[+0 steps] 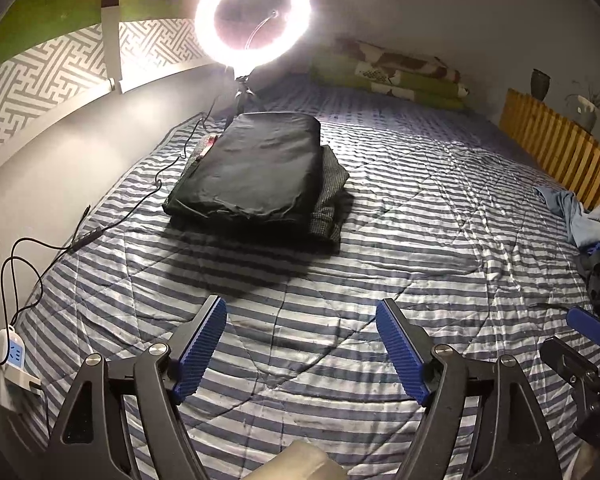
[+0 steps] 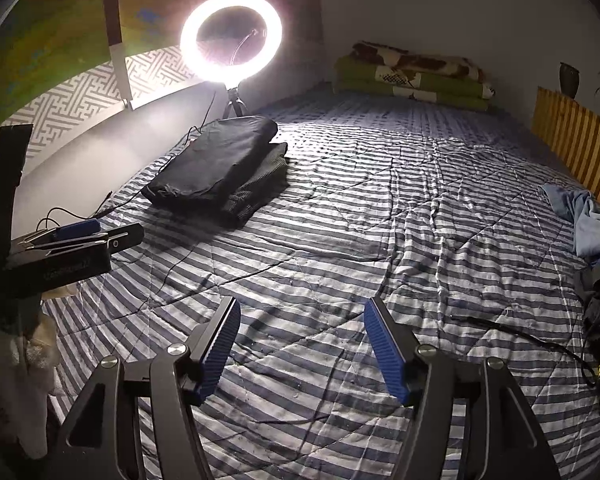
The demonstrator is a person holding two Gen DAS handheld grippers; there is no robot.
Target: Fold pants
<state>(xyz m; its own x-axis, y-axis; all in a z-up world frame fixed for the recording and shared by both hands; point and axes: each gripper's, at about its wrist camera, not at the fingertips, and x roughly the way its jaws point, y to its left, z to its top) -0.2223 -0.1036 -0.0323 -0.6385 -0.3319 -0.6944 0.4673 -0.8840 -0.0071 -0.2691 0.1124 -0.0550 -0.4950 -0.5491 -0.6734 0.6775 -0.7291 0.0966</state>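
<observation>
**Both grippers spread over bare quilt, folded stack off by the wall**

Blue ribbed pads of the left gripper (image 1: 301, 312) stand wide apart over the striped quilt (image 1: 380, 208), nothing between them and only wrinkled cloth below. Right gripper (image 2: 302, 310) is likewise spread, its jaws empty above the same stripes. In the right wrist view the left gripper shows at the left edge as a dark body with a blue pad; in the left wrist view part of the right one pokes in at the lower right.

Open room is broad: the middle of the quilt lies bare from the pads up to the far green blankets (image 1: 388, 74). On the left the bed ends at a grey wall, with a thin black cable (image 1: 112, 224) trailing along that edge down to a white power strip (image 1: 8, 364). On the right a wooden slat rail (image 1: 560, 148) bounds the bed, and a heap of loose blue clothes (image 1: 584, 220) lies against it.

Folded black pants (image 1: 252, 168) sit near the left wall, just before the lit ring lamp (image 1: 253, 20). They form a flat, neat rectangle, resting on a grey checked garment (image 1: 332, 196) that sticks out on the right side.
</observation>
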